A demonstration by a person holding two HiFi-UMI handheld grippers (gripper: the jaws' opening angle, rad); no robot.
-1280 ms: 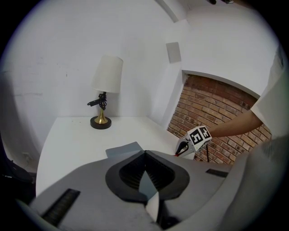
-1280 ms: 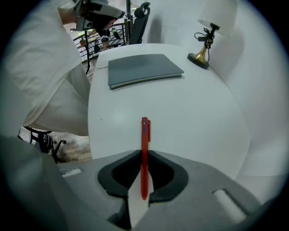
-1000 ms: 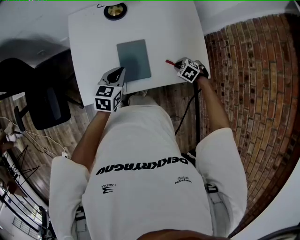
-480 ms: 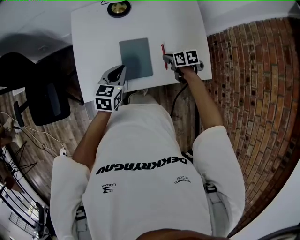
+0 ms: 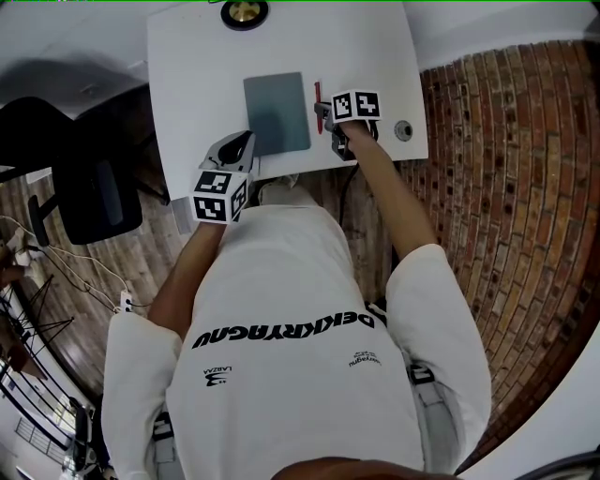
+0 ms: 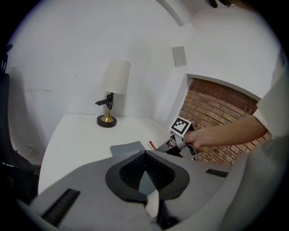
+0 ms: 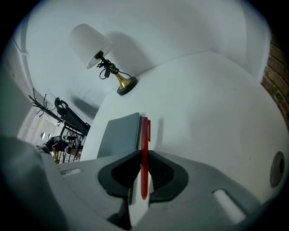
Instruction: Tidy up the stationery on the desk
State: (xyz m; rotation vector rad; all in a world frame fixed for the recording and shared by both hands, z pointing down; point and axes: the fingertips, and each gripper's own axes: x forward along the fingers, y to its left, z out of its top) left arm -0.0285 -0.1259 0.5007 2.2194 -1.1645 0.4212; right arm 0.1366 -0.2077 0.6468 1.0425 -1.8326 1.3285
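A red pen (image 7: 145, 135) stands between the jaws of my right gripper (image 7: 144, 155), which is shut on it. In the head view this gripper (image 5: 324, 118) hovers just right of the grey notebook (image 5: 277, 114), and the pen (image 5: 318, 98) points away from me, parallel to the notebook's right edge. The notebook lies flat in the middle of the white desk (image 5: 192, 84). My left gripper (image 5: 240, 146) is shut with nothing in it and hangs over the desk's front edge, near the notebook's front left corner. From the left gripper view (image 6: 145, 153) I see the notebook (image 6: 126, 148) and the pen (image 6: 152, 145) ahead.
A table lamp with a brass base (image 5: 244, 11) stands at the desk's back edge. A round cable hole (image 5: 403, 130) sits at the desk's right front corner. A black chair (image 5: 75, 178) is left of the desk, and brick surface (image 5: 497, 141) lies to its right.
My right gripper has moved left along the desk to the notebook's side and rolled, so the pen now points away instead of leftward. The left gripper has stayed put.
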